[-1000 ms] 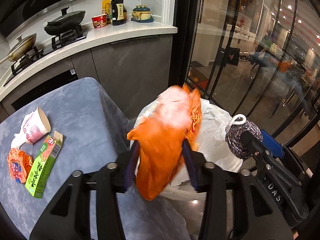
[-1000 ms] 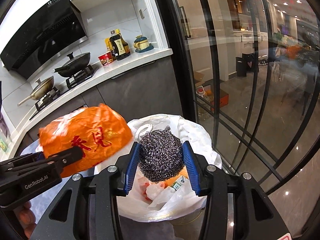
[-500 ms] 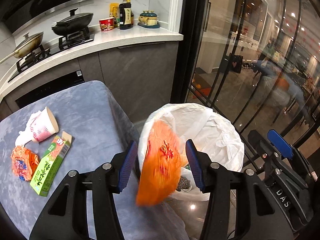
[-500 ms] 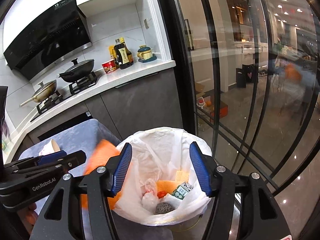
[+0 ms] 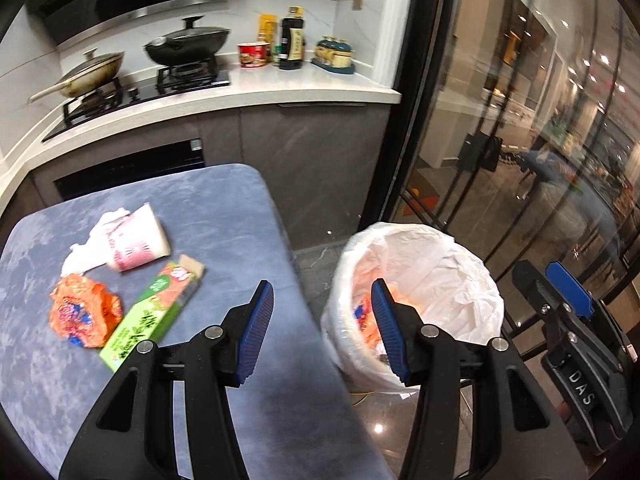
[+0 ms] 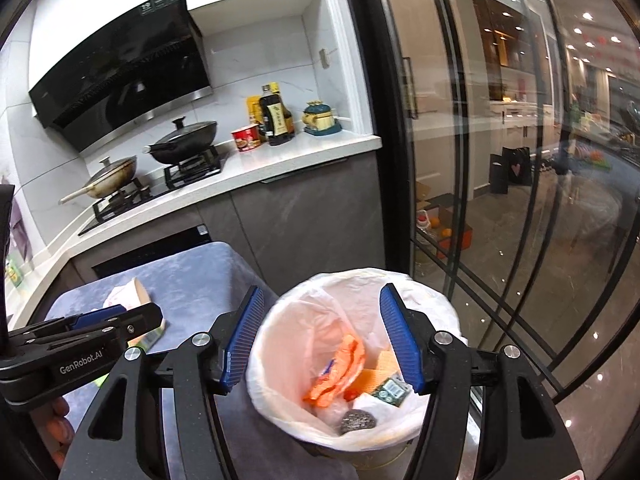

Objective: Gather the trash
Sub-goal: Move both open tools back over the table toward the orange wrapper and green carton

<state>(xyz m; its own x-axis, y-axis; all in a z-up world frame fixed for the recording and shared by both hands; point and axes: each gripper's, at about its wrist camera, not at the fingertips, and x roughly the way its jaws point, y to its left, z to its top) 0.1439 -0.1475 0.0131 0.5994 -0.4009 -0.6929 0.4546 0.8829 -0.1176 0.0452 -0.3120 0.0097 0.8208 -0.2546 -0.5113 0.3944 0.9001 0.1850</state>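
**Both Hand-Held Grippers Empty Above the Lined Bin**

While the bin point(image 6: 280, 364) stood on the floor just beside the blue-grey tabletop point(image 5: 224, 216), the right hand-held gripper point(image 6: 322, 340) hung over its white-lined mouth with jaws spread and nothing between the pads; they had just been opening. Inside the liner lay an orange bag point(image 6: 340, 368), a steel scourer point(image 6: 357, 420) and a small green carton point(image 6: 391, 390), with other scraps beneath. The left hand-held gripper point(image 5: 322, 332) was likewise parted and empty, one finger point(image 5: 256, 332) over the tabletop's edge, the other over the bin's near rim. Trash on the tabletop included a pink paper cup point(image 5: 138, 240) on its side against a crumpled white tissue point(image 5: 86, 252), a crushed orange wrapper point(image 5: 84, 312), and a green box point(image 5: 154, 312) lying flat just beside that wrapper. Behind, a white counter point(image 5: 280, 88) carried pans, bottles and a red tub.
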